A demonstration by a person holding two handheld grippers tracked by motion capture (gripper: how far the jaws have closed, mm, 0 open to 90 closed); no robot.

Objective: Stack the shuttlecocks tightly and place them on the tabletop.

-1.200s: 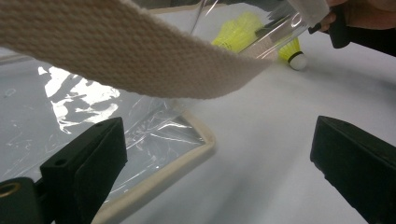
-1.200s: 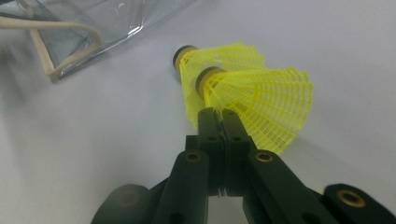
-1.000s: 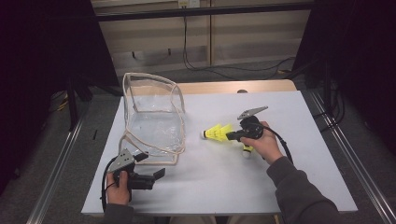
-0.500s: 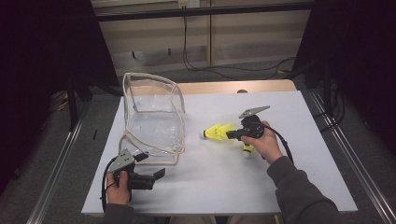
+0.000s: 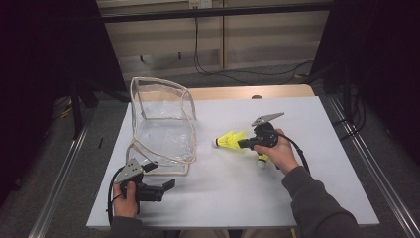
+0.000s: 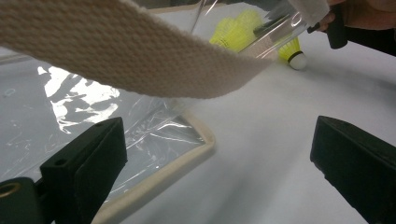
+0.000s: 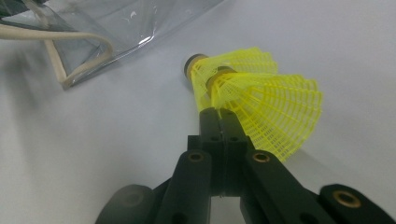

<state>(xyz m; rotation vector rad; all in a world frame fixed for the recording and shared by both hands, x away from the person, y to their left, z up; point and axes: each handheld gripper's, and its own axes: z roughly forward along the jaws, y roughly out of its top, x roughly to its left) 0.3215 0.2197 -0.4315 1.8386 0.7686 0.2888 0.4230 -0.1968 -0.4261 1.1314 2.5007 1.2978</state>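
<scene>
A clear plastic bag [image 5: 161, 129] with beige webbing trim stands open on the white board [image 5: 307, 198]. My right gripper [image 5: 241, 144] is shut on the mesh skirt of a yellow shuttlecock [image 5: 229, 140] just right of the bag. In the right gripper view the closed jaws [image 7: 218, 114] pinch the skirt's edge, and a second shuttlecock [image 7: 236, 60] seems nested with the first [image 7: 275, 112]. Another yellow shuttlecock [image 5: 261, 159] lies under the right hand. My left gripper [image 5: 166, 186] stands open at the bag's near corner, holding nothing. Its view has the bag's trimmed corner [image 6: 187, 154] beside its left jaw and a webbing strap [image 6: 130, 51] overhead.
The board covers a wooden table [image 5: 237, 92] with metal rails on both sides. Cables lie on the floor beyond the far edge. A person's right forearm in a grey sleeve [image 5: 317, 203] comes in from the bottom right.
</scene>
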